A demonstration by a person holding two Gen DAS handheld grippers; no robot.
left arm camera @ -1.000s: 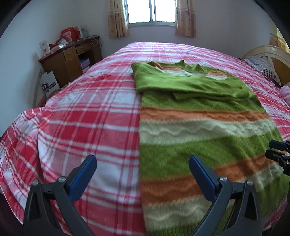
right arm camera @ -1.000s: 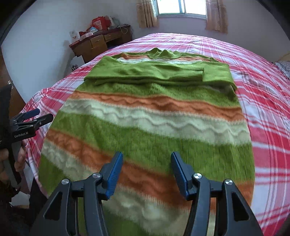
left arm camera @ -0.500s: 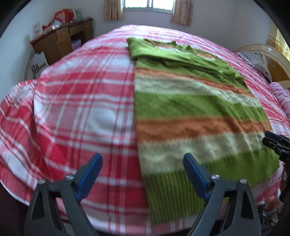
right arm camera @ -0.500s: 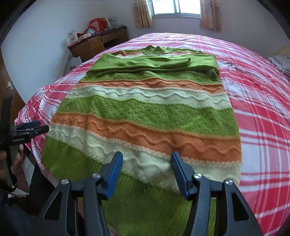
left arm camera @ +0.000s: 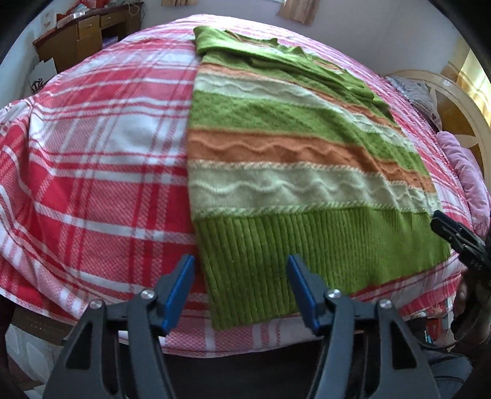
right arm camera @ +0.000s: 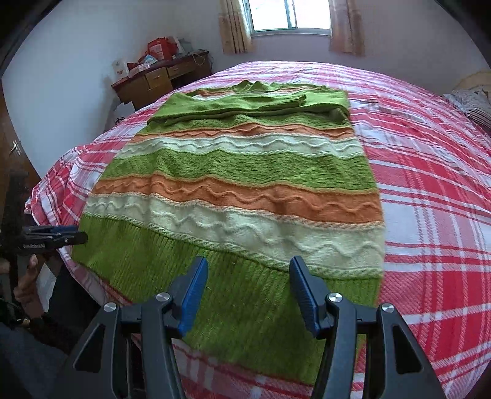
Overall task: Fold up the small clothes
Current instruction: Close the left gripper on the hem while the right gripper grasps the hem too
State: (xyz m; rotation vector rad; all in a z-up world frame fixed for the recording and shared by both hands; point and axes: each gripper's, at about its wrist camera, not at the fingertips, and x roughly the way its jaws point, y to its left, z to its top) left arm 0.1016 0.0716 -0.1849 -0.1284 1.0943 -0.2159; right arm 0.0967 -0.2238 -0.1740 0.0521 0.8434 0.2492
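Note:
A knitted sweater (left arm camera: 276, 147) with green, orange and cream stripes lies flat on the red plaid bedspread (left arm camera: 92, 153), its sleeves folded across the chest at the far end. My left gripper (left arm camera: 241, 270) hovers over the left corner of the ribbed green hem. Its jaws are closing, the hem's edge lies below the gap, and the pads press on nothing. Over the right part of the same hem (right arm camera: 214, 276), my right gripper (right arm camera: 247, 276) stands open above the knit. Each gripper shows at the edge of the other's view: the right gripper (left arm camera: 460, 242) and the left gripper (right arm camera: 58, 236).
The bed's near edge runs just below both grippers. A wooden desk (right arm camera: 159, 79) with clutter stands by the far left wall, under a curtained window (right arm camera: 288, 15). A headboard (left arm camera: 460, 101) and a pink cloth (left arm camera: 469, 172) lie on the right. A hand (right arm camera: 27, 276) holds the left gripper.
Both grippers have drawn back from the sweater's middle to its near ribbed hem. The left gripper has tipped downward and its jaws have narrowed. The right jaws keep the same gap.

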